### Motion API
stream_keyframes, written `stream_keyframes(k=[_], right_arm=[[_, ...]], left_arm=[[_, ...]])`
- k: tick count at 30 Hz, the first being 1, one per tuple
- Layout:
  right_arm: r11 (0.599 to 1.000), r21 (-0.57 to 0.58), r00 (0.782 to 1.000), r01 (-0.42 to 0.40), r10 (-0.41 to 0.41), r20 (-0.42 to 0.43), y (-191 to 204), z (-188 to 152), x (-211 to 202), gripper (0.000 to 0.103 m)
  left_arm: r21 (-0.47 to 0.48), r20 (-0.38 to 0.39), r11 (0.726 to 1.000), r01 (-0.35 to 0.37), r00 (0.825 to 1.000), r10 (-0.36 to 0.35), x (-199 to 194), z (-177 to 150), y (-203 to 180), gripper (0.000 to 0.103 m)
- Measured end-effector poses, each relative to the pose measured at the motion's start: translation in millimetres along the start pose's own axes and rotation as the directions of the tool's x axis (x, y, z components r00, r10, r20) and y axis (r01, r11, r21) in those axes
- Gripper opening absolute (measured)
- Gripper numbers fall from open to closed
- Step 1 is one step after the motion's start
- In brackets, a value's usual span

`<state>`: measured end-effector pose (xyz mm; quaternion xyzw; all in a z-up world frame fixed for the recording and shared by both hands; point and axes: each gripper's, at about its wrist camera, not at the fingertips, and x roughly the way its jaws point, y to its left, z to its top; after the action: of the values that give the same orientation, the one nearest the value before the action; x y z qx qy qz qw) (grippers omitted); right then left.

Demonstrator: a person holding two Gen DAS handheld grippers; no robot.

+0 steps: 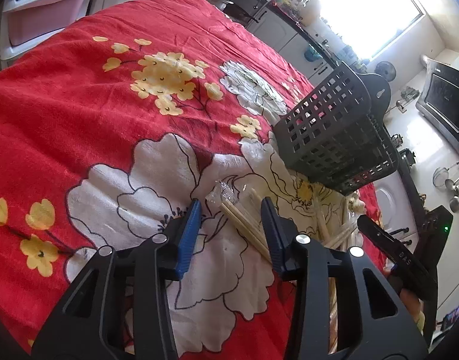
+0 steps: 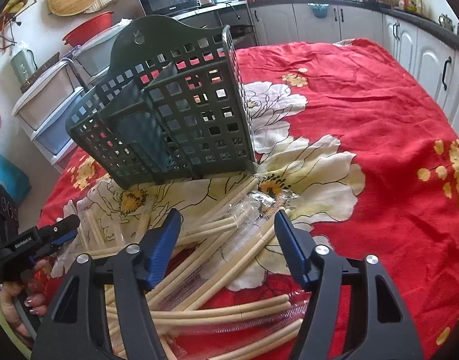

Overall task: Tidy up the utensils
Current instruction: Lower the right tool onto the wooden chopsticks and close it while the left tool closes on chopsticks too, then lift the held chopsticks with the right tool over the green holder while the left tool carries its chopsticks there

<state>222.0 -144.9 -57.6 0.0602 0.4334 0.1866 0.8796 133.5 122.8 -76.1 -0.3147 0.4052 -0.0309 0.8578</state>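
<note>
Red flowered cloth covers the table, with a dark holder standing on it. Left of the holder's foot, the left gripper straddles one wrapped pair of chopsticks, jaws partly apart, not pressing. Just in front of the holder lies the pile of chopsticks; the right gripper hovers above it, jaws apart and empty. Best to single out one pair and close squarely across it.

Bare red cloth open rightward, dark basket blocking behind scattered chopsticks
</note>
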Motion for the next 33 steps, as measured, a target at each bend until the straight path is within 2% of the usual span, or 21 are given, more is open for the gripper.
stream_keyframes(k=[6, 11, 13, 22, 33], right_arm=[[1.0, 0.027, 1.0, -0.016, 0.016, -0.009, -4.6, 3.5, 9.5, 0.05], [0.999, 0.038, 0.999, -0.032, 0.032, -0.016, -7.9, 4.1, 10.0, 0.014], [0.999, 0.038, 0.999, -0.035, 0.035, -0.003, -8.7, 3.1, 7.0, 0.005], [0.997, 0.013, 0.996, -0.071, 0.07, 0.056, -2.5, 8.7, -12.5, 0.002], [0.989, -0.062, 0.982, -0.131, 0.138, 0.13, 25.5, 19.7, -41.4, 0.001]], left_arm=[[-0.018, 0.006, 1.0, 0.011, 1.0, -0.011, 4.0, 3.1, 6.2, 0.022], [-0.032, 0.011, 0.999, 0.018, 1.0, -0.018, 4.3, 3.6, 9.9, 0.017], [-0.033, 0.01, 0.999, 0.021, 1.0, -0.021, 4.5, 3.6, 10.1, 0.014], [-0.073, 0.017, 0.995, 0.075, 0.997, -0.074, -1.3, 4.6, 19.7, 0.003], [-0.047, 0.092, 0.996, 0.077, 0.993, -0.073, -35.0, 13.2, 20.4, 0.002]])
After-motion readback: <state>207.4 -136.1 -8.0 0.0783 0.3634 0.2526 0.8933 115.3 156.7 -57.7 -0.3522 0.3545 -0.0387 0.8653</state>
